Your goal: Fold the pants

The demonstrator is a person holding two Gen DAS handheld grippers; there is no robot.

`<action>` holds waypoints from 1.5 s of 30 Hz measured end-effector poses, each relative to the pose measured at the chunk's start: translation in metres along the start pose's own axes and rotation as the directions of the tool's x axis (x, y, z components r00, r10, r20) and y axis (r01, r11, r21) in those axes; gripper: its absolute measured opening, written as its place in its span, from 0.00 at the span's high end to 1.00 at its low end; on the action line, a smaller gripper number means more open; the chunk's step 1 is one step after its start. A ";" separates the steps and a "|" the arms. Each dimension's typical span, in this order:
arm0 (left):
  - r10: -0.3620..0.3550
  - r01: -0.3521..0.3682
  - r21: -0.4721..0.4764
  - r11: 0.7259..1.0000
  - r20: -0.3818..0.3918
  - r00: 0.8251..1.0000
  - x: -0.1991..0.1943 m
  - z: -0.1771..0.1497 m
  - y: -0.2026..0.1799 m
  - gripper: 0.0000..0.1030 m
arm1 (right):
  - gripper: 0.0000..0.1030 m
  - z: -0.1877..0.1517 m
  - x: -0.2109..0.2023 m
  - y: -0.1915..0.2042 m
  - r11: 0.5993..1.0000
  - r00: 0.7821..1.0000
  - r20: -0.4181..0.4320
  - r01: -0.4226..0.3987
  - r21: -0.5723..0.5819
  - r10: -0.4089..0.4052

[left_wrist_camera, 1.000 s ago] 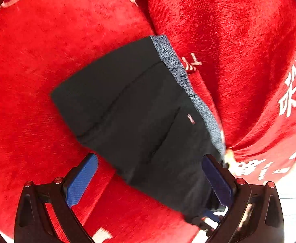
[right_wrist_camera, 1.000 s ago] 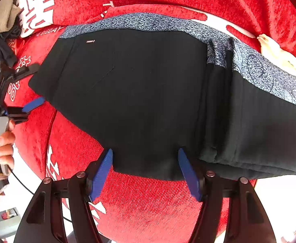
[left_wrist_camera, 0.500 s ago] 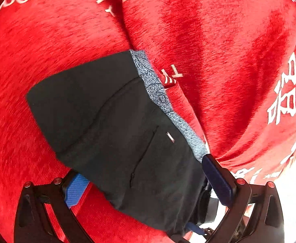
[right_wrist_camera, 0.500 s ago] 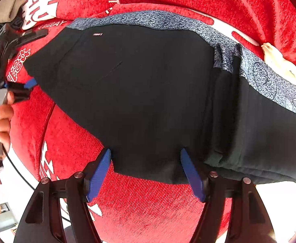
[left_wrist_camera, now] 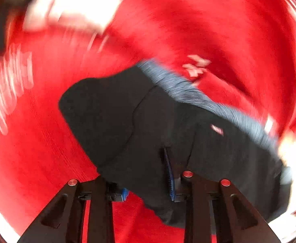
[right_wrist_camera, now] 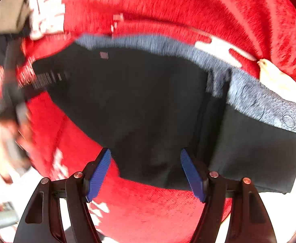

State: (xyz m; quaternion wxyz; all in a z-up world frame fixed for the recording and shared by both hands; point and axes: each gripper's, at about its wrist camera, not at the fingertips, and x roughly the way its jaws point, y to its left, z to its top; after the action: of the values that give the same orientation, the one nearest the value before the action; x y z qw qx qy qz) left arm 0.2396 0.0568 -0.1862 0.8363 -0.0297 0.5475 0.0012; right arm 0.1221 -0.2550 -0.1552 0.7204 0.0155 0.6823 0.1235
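Blanket [right_wrist_camera: 168, 208]: red and fuzzy with white lettering, it fills both views and lies under everything; bare pile shows between and below the right fingers, and to the left of the left ones.

Pants [right_wrist_camera: 140, 105]: black, spread flat on the blanket ahead of both tools. In the right view the near hem sits just past the blue pads, in line with the gap between them; a folded layer makes a step to the right of the right-hand finger. In the left view the cloth comes right down over the fingers and on toward the lower right.

Waistband [right_wrist_camera: 255, 95]: a blue-grey patterned strip along the far edge of the pants, running from upper left down to the far right.

Right gripper [right_wrist_camera: 146, 172]: spread wide, blue pads well apart and nothing between them; the hem is near them, but contact cannot be told.

Left gripper [left_wrist_camera: 148, 184]: closed in on a fold of the pants; the black cloth covers most of both pads, with only slivers of blue showing. The view is smeared by motion.

Hand [right_wrist_camera: 10, 141]: blurred, far left of the right fingers, around the other tool's handle.

Label [right_wrist_camera: 104, 55]: a small reddish tag just below the waistband, far ahead and left of the gap.
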 end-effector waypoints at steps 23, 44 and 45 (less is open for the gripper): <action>0.195 -0.269 0.416 0.869 0.212 0.958 -0.011 -0.034 -0.063 0.71 | 0.75 0.182 0.108 0.172 0.955 0.885 -0.415 -0.278 -0.104 0.212; -0.141 -0.076 0.573 0.816 0.324 0.935 -0.158 -0.019 -0.218 0.71 | 0.81 0.082 -0.113 -0.055 0.803 0.803 0.189 -0.588 0.096 0.565; -0.164 -0.054 0.589 0.806 0.310 0.936 -0.161 -0.023 -0.234 0.71 | 0.81 0.073 -0.121 -0.072 0.802 0.803 0.211 -0.587 0.111 0.558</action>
State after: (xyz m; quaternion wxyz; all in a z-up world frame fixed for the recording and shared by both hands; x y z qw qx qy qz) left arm 0.1622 -0.1735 -0.0363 0.8866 0.2154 0.3636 -0.1881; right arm 0.2005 -0.3384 -0.0458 0.6998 0.2932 0.5905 0.2750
